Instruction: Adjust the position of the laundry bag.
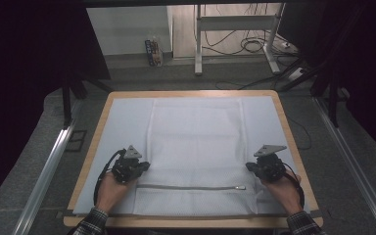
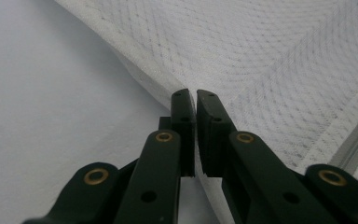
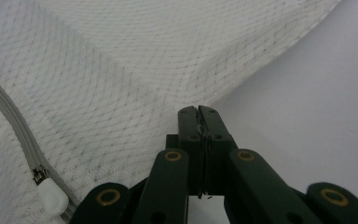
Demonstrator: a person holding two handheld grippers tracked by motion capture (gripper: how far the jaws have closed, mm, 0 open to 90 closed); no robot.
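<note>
From the high view I have the white mesh bag (image 1: 196, 147) lying flat in the middle of the worktop (image 1: 284, 115), on a pale sheet, zipper (image 1: 191, 187) running across its near end. My left tongs (image 1: 144, 166) sit at the bag's left edge and my right tongs (image 1: 249, 167) at its right edge, both just above the zipper line. From up here I cannot tell how firmly either pair bites.

In the left gripper view, the left tongs (image 2: 195, 95) show a thin gap at the tips, and the bag's edge (image 2: 140, 74) runs right up to them. I judge the hold as slight: the mesh may be caught only by a sliver, or not at all. If I lift now, that side could slip free and the bag would swing from the other hand.

In the right gripper view, the right tongs (image 3: 198, 111) are pressed together with a bit of mesh edge pinched between them. This view also gives me the zipper pull (image 3: 51, 198), which the high view leaves too small to read. Uneven grips are my worry: pulling outward could skew the bag or stretch the mesh at the right corner.
</note>
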